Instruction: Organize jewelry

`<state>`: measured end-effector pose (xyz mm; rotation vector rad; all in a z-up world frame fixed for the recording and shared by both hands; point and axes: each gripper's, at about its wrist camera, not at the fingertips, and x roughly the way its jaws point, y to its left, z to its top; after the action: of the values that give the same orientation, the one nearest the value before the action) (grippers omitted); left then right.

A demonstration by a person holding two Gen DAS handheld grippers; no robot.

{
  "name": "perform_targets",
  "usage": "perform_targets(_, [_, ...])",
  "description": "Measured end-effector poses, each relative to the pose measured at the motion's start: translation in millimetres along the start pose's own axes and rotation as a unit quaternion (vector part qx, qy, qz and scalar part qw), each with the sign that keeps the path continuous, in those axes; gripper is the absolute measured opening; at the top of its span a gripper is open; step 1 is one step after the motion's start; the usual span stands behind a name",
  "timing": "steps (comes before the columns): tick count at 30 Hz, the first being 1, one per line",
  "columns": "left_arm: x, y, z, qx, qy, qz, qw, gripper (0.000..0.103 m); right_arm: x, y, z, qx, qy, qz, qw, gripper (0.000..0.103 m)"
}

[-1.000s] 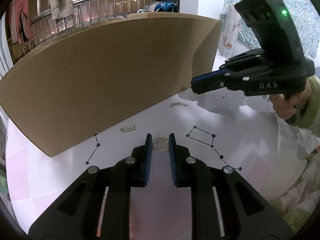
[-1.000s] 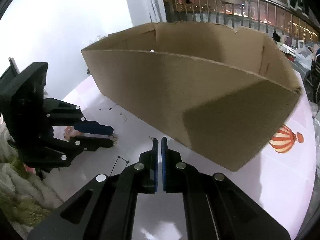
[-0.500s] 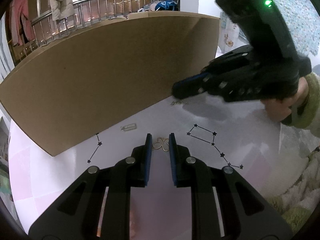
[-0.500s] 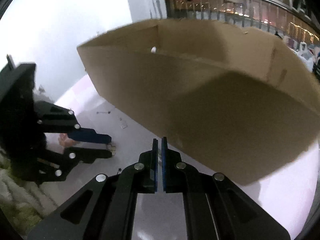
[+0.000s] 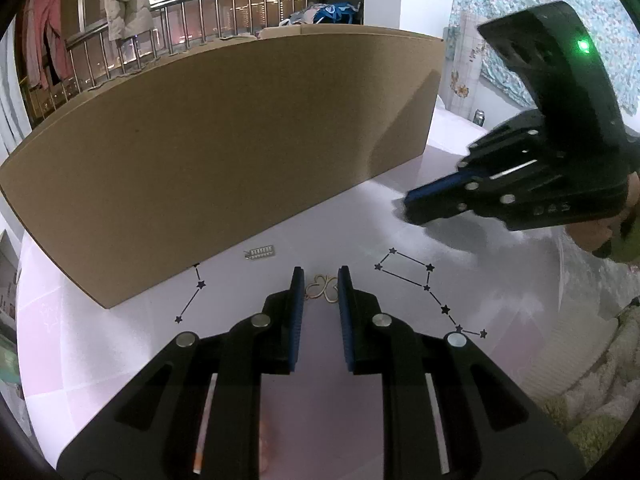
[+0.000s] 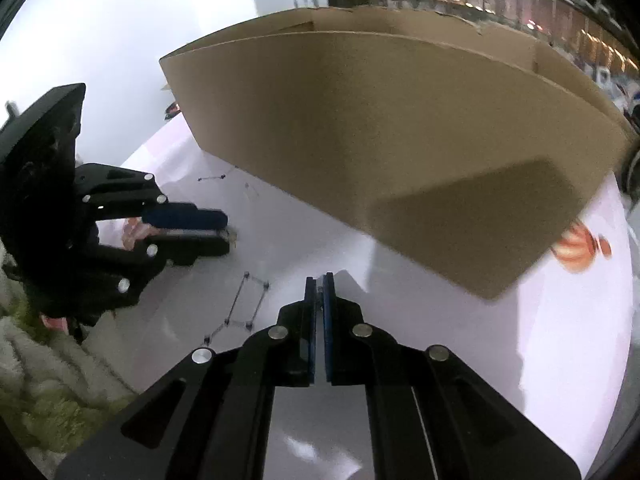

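Fingers of our left gripper (image 5: 319,286) stand slightly apart around the gold butterfly pendant (image 5: 321,291) lying flat on the table (image 5: 360,236); whether they pinch it we cannot tell. Our right gripper (image 6: 319,286), pressed shut, sits farther off, near the cardboard box (image 5: 224,168).

One cardboard box (image 5: 224,152) stands on the table, filling the view from nine to two o'clock. Two pieces of jewelry lie in front of it: one gold butterfly-shaped piece (image 5: 321,290) at six o'clock, and one small silver rectangular piece (image 5: 260,253) toward seven. Two grippers are out: the left gripper (image 5: 320,292) and the right gripper (image 6: 319,292). One hot-air balloon print (image 6: 580,246) shows at three o'clock.
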<state>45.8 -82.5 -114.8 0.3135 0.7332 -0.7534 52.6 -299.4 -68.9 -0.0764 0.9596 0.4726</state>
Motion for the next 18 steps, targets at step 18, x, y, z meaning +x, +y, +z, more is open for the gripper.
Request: perform_targets(18, [-1,0,1,0.002,0.003,-0.001,1.0,0.016,-16,-2,-32,0.061,-0.043,-0.031,0.997,0.029])
